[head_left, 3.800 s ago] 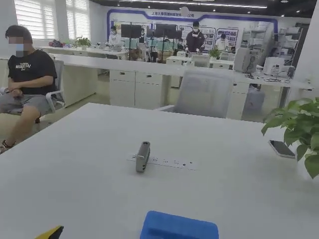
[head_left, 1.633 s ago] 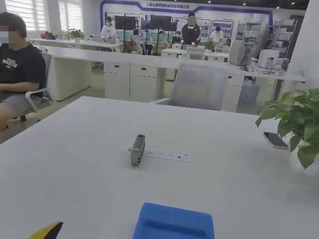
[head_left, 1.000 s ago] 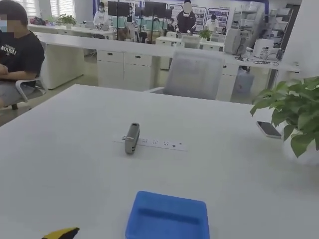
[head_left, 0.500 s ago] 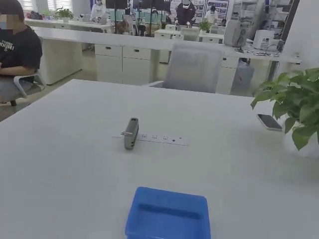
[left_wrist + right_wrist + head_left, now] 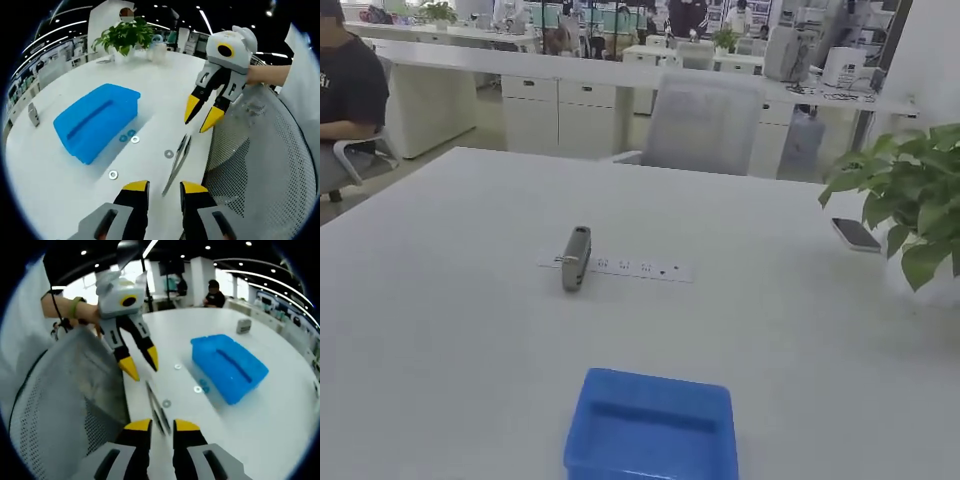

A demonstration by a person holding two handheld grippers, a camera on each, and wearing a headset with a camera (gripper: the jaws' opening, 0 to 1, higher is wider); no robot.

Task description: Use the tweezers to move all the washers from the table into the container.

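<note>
- Steel tweezers [image 5: 176, 164] lie flat on the white tabletop [image 5: 60, 200] close to its near edge, just beside a mesh chair back [image 5: 260, 165]. They are not picked up yet.
- Their long axis runs straight out ahead of your left gripper [image 5: 164, 189]. In the left gripper view one end sits right between its jaws, and the other end reaches toward your right gripper [image 5: 201, 117].
- The right gripper view mirrors this: the tweezers start at its own jaws and point off toward the left gripper. Your grippers face each other along the tool, and I can't tell which is nearer.
- The tweezer arms look split at the right gripper's end and joined at the left's. That's a judgement; they're thin at this size.
- Left jaws are parted by a modest gap with nothing between them. Right jaws are spread, empty, and hang above the tabletop.
- Washers [image 5: 169, 154]: one lies just beside the tweezers, a few sit close against the blue container [image 5: 95, 120], and one is nearer you. Every washer I can see is on the tabletop.
- Next move, likely: pinch across the tweezers' width, so you'd come down with the jaws square to that long axis rather than in line with it.
</note>
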